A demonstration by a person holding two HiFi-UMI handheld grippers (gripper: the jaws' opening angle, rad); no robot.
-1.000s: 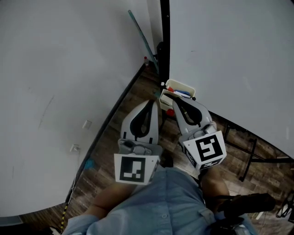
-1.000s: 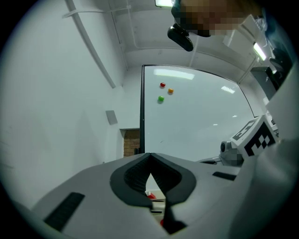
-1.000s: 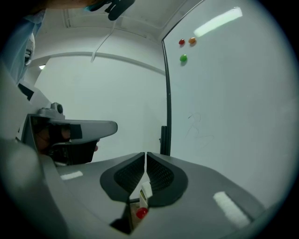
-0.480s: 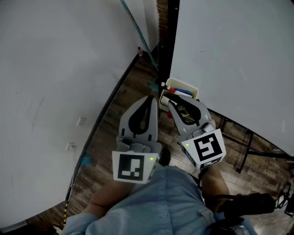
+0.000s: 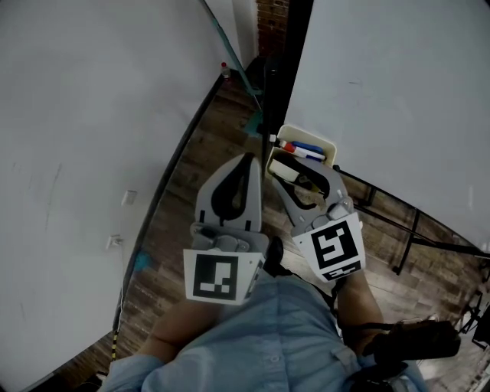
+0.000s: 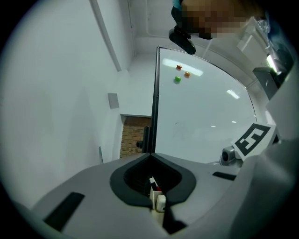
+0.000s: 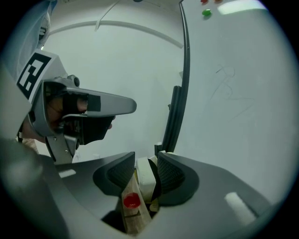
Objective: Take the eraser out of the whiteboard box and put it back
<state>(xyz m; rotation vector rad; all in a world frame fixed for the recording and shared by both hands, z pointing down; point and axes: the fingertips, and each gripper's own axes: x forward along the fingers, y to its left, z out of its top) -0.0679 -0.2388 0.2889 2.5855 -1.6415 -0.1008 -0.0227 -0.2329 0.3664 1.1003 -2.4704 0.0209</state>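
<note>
My right gripper (image 7: 146,155), fingers having just been opening, is straddling the light, stiff-seeming white block eraser (image 7: 145,176) in the cream plastic whiteboard box (image 5: 306,136), best pinched across its flat sides; my left gripper (image 6: 151,155) is hanging with fingers closed, empty.

Whiteboard (image 5: 398,92) at right, black frame post (image 5: 295,46) on its left edge. Red magnet (image 6: 179,67), orange magnet (image 6: 187,74) and green magnet (image 6: 177,79) sit high on it. White wall (image 5: 76,115) at left carries two small fittings (image 5: 129,197). Wood-plank floor (image 5: 222,145) between; brick wall (image 5: 269,19) beyond. Black stand legs (image 5: 406,241) on the floor.
</note>
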